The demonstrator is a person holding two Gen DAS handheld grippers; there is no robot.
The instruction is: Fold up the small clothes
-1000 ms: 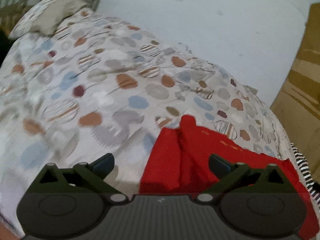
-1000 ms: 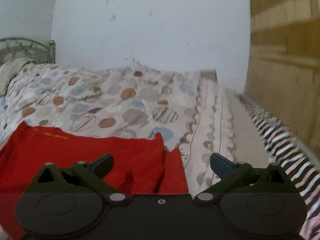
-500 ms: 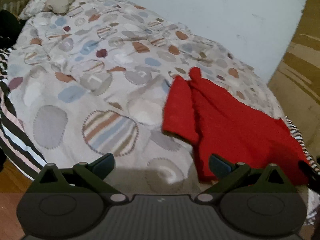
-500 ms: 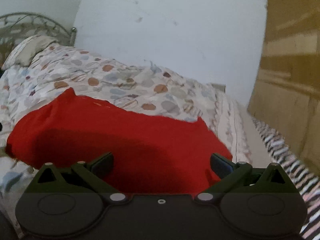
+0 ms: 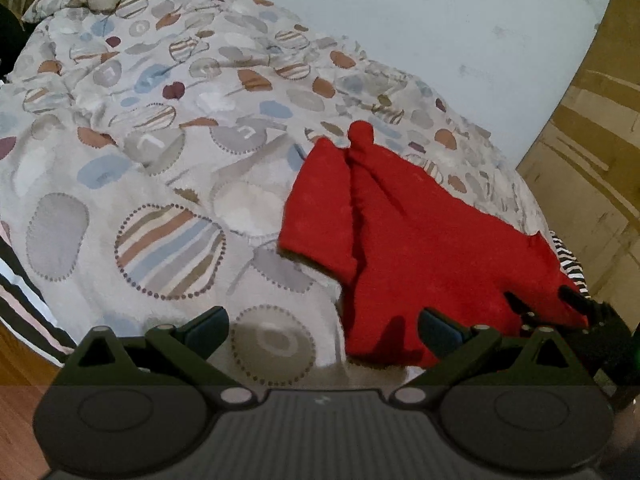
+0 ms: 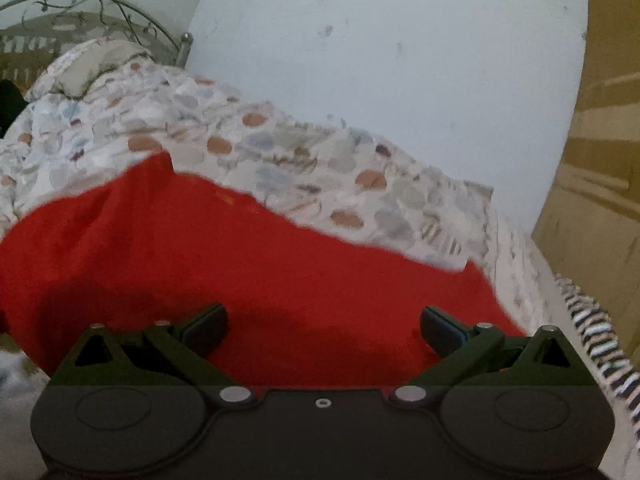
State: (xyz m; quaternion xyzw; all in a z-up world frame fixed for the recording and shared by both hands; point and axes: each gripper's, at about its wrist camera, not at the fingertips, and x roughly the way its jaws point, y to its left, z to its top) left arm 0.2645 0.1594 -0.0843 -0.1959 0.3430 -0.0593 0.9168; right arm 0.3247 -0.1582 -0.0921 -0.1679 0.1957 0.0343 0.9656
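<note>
Both dark two-finger grippers, left (image 5: 322, 330) and right (image 6: 323, 326), are held wide apart, empty, over the crumpled red cloth garment (image 5: 404, 240) spread near the patterned bedspread's (image 5: 160, 160) right edge.

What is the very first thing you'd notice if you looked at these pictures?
The bright red garment jumps out, lying partly folded on the bed near its right edge. Under it spreads the bedspread with its blue, brown and striped blobs. Both grippers, left and right, hang open just in front of the cloth, holding nothing.
</note>
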